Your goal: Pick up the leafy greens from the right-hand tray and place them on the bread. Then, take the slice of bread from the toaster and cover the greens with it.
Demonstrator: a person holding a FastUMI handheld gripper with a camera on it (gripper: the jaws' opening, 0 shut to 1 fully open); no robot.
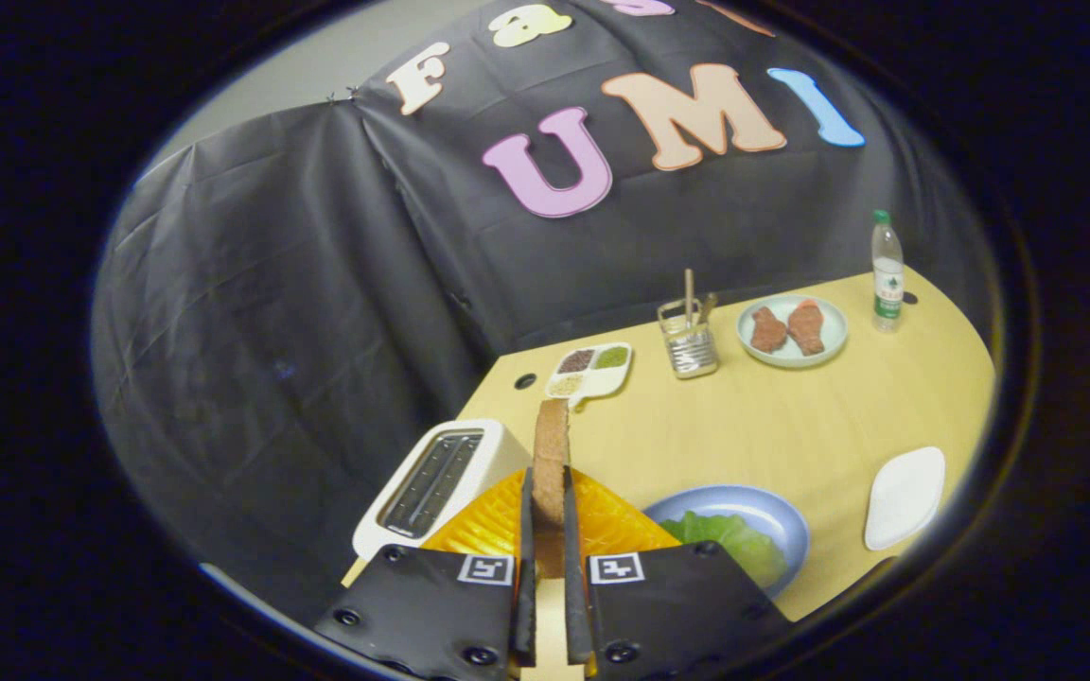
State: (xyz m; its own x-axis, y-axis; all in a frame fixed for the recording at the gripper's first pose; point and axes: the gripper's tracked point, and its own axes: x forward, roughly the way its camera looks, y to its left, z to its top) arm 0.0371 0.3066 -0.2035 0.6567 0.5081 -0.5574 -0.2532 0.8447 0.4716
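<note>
Gripper: narrow, both fingers pressed on the flat sides of a slice of bread, held upright and edge-on, standing well above the fingertips.
Just beyond the fingers, below the slice: orange ridged mat, partly hidden by the gripper body.
Ahead and to the left, touching the mat's edge: white toaster, both slots dark, contents not discernible.
Ahead and to the right, close beside the right finger: pale blue plate holding leafy greens; bread beneath them not discernible.
Farther right: white tray, bare.
Beyond the slice, well ahead: white divided dish with dark, green and pale fillings.
Right of that: wire holder with upright sticks.
Farther right again: pale round plate bearing two reddish-brown pieces.
Farthest right: clear bottle with green cap, upright.
Underneath all: light wooden table.
</note>
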